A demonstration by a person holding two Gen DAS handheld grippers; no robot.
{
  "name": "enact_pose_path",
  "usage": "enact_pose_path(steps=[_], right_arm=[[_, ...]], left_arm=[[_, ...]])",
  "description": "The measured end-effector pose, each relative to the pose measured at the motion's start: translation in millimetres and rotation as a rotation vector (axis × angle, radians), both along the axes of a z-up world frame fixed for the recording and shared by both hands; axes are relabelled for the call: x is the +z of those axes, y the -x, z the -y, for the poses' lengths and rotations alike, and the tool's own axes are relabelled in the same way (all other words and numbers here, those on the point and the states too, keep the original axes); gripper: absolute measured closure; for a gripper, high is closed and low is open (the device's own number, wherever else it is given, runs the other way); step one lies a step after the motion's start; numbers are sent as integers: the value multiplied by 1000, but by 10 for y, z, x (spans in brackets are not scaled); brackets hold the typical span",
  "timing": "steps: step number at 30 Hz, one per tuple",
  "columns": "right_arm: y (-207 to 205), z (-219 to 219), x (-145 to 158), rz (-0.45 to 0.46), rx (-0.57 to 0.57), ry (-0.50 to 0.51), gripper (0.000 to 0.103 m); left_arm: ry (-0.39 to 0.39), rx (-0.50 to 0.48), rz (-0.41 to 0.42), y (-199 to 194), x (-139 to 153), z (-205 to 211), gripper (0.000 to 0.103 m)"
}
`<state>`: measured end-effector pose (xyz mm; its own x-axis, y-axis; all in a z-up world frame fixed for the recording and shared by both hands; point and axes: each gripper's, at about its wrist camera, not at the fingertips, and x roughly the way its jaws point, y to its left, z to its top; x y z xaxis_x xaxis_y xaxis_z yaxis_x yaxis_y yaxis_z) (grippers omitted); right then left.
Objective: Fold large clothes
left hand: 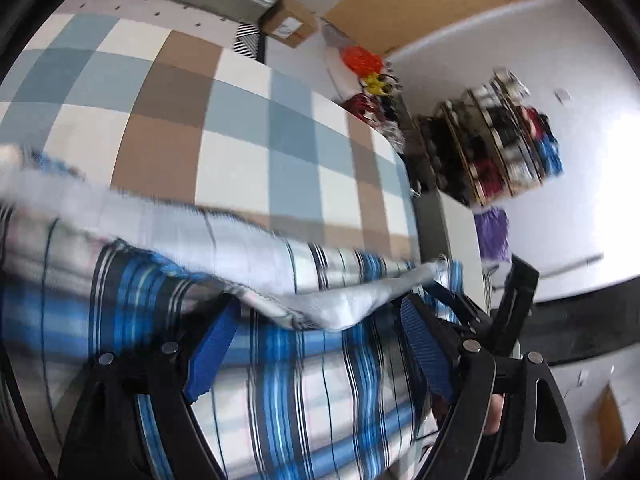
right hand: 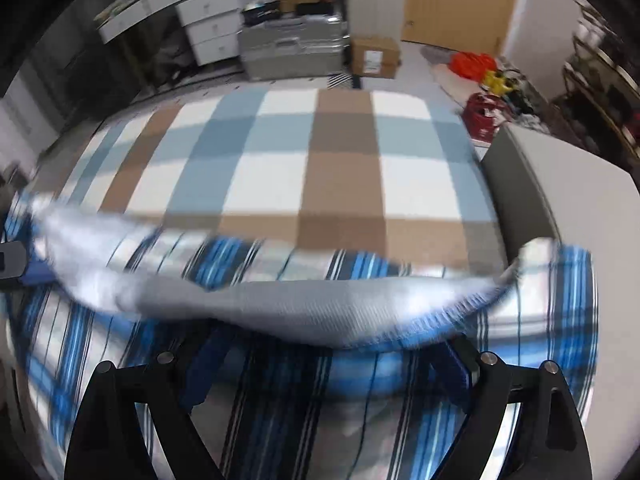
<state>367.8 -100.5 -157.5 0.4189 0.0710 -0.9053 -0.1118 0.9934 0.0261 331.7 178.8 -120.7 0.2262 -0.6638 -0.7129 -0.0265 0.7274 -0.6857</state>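
A large blue, white and black plaid garment (left hand: 280, 360) lies on a bed with a checked blue, brown and white cover (left hand: 224, 120). A folded-over edge showing its pale inside (left hand: 320, 304) lies across the tips of my left gripper (left hand: 320, 320), whose blue pads (left hand: 212, 348) stand wide apart over the cloth. In the right wrist view the same garment (right hand: 320, 392) has its pale flap (right hand: 300, 308) draped over the tips of my right gripper (right hand: 324, 360), jaws also wide apart. The left gripper's tip (right hand: 16, 264) shows at the left edge there. Both views are motion-blurred.
The checked bed cover (right hand: 312, 160) stretches ahead. A white cabinet (right hand: 560, 184) stands right of the bed. Beyond the bed are a grey case (right hand: 292, 48), a cardboard box (right hand: 376, 58), white drawers (right hand: 212, 28), coloured items on the floor (right hand: 480, 80) and a clothes rack (left hand: 500, 140).
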Motion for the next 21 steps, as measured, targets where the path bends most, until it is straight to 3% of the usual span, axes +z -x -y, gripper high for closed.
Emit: enact_pose_path(steps=[2,4,7,10,12,19,21], right_arm=[[-144,-16,8,3,8,7,14],[-246,20,58,35,-5,9,14],[-370,231,117,84,-115,8,14],[-255,464,191,97,-184,-108,14],[-76,467,285,117,-139,-160,14],[974,18,557,190,84,-118,12],[1213,-99,516,206,108,-86,5]], left_arm=[[5,27,-6,-66,-16,-62,24],[-38,49,25,-83,53,-131,24],[-86,115,61,-17,146,-405,24],[-53,160,51,110,180,-645,24],[-53,162,66,281,254,-741,24],[-64,108,128,883,232,-923,24],[-92,95,120,927,167,-921,24]])
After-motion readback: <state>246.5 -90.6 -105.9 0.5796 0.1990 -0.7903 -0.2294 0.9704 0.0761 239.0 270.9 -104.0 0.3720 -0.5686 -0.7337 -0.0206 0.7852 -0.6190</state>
